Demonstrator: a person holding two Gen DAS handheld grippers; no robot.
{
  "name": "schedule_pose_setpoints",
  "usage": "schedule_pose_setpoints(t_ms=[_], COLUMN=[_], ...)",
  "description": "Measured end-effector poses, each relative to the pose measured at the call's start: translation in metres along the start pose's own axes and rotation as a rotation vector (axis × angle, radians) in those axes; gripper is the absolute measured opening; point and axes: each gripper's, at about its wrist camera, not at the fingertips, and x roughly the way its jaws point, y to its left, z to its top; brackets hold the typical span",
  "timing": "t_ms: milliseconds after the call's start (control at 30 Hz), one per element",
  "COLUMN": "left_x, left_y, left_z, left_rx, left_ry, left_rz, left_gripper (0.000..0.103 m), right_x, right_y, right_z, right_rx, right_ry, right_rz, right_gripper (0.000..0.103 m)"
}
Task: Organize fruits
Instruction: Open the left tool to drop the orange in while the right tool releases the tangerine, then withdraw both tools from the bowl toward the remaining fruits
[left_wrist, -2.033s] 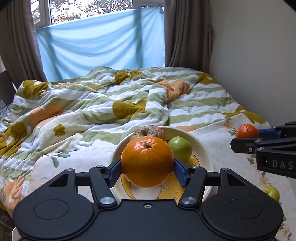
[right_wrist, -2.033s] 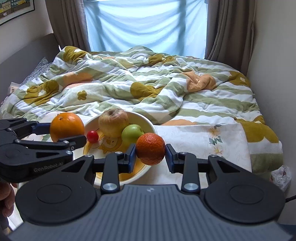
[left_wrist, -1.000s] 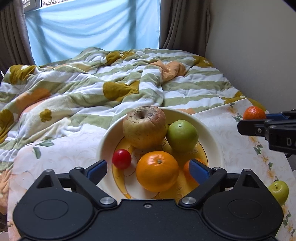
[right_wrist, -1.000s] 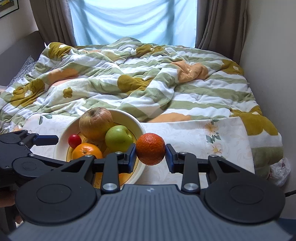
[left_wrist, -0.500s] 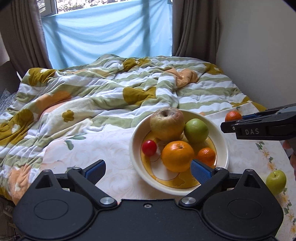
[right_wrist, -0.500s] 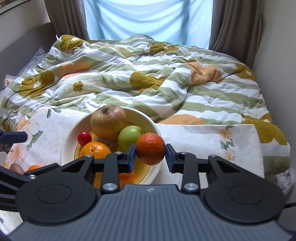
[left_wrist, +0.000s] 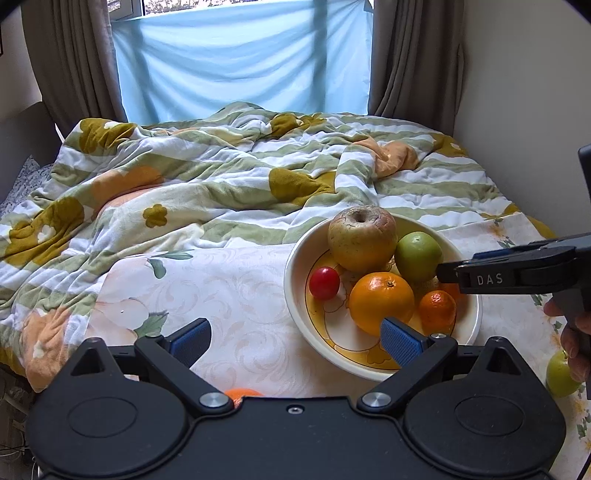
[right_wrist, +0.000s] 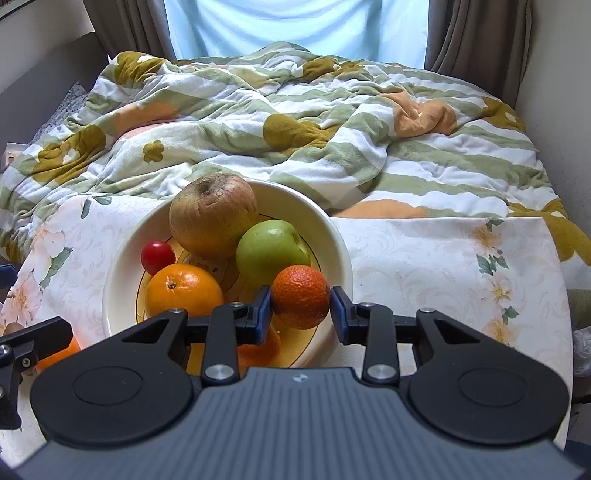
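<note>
A cream bowl (left_wrist: 291, 295) (right_wrist: 343, 258) on the flowered cloth holds a wrinkled brown apple (left_wrist: 362, 238), a green apple (left_wrist: 417, 256), a cherry tomato (left_wrist: 324, 282), an orange (left_wrist: 381, 302) and a small tangerine (left_wrist: 437, 310). My right gripper (right_wrist: 301, 312) hangs low over the bowl's near right side. A second tangerine (right_wrist: 301, 297) sits between its blue pads, which still touch it as the jaws begin opening. My left gripper (left_wrist: 295, 339) stands open over bare cloth left of the bowl, holding nothing.
A loose green apple (left_wrist: 559, 374) lies on the cloth at the right, partly behind a hand (left_wrist: 574, 347). Another orange fruit (left_wrist: 242, 393) (right_wrist: 59, 354) peeks out under the left gripper. A rumpled striped blanket (left_wrist: 240, 177) covers the bed behind; a wall stands at the right.
The right gripper has sunk toward the bowl with the tangerine. The left gripper, open throughout, has drawn back to the left, so the bowl now sits to its right.
</note>
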Motion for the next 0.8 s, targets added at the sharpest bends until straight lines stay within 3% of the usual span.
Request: schedule_pose_setpoints(t_ms=[33, 100, 133, 400, 800], left_x=[-0.001, -0.003, -0.004, -0.023, -0.084], left_y=[0.000, -0.001, -0.001, -0.011, -0.021], left_z=[-0.001, -0.002, -0.002, -0.005, -0.020], left_rx=[0.000, -0.003, -0.005, -0.005, -0.018], left_ry=[-0.001, -0.004, -0.004, -0.027, -0.115], left_rz=[0.000, 0.000, -0.001, 0.005, 0.039], left_gripper=[0.100, 0.100, 0.100, 0.100, 0.100], right_x=[-0.002, -0.009, -0.012, -0.033, -0.103], right_y=[0.000, 0.002, 0.003, 0.007, -0.001], right_z=[0.000, 0.001, 0.001, -0.001, -0.018], right_rx=[-0.003, -0.010, -0.015, -0.044, -0.016], right_ry=[-0.010, -0.042, -0.058, -0.083, -0.151], right_rz=[0.002, -0.009, -0.020, -0.026, -0.009], right_gripper=[0.064, 0.099, 0.103, 0.103, 0.103])
